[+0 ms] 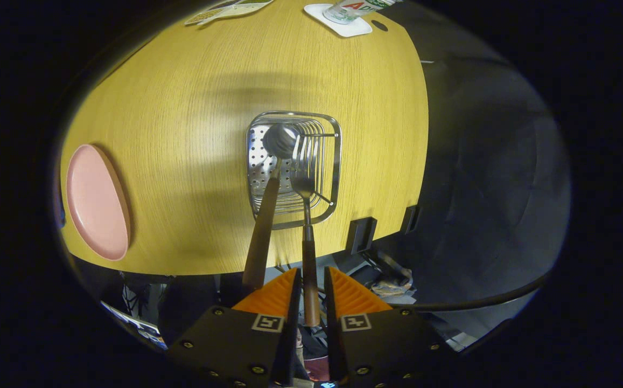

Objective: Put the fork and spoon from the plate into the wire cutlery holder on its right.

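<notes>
Now the gripper (311, 285) pinches the fork's (307, 215) wooden handle, tines hanging down into the wire cutlery holder (334, 161) at frame centre so it drops in upright. The spoon (268, 205) already leans inside; the pink plate (96, 202) sits bare at left.

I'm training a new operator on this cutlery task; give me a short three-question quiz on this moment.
1. True or false: the spoon already stands in the wire cutlery holder.
2. What sits between the claw fingers?
A. a knife
B. the fork handle
C. the pink plate
3. Fill in: the fork's tines are over the ____.

Key: 1 true; its bowl is inside, its handle leaning out toward the claw. 2 B; the fingers close on the handle. 3 holder; the plate lies bare on the wooden table, left of it.
</notes>
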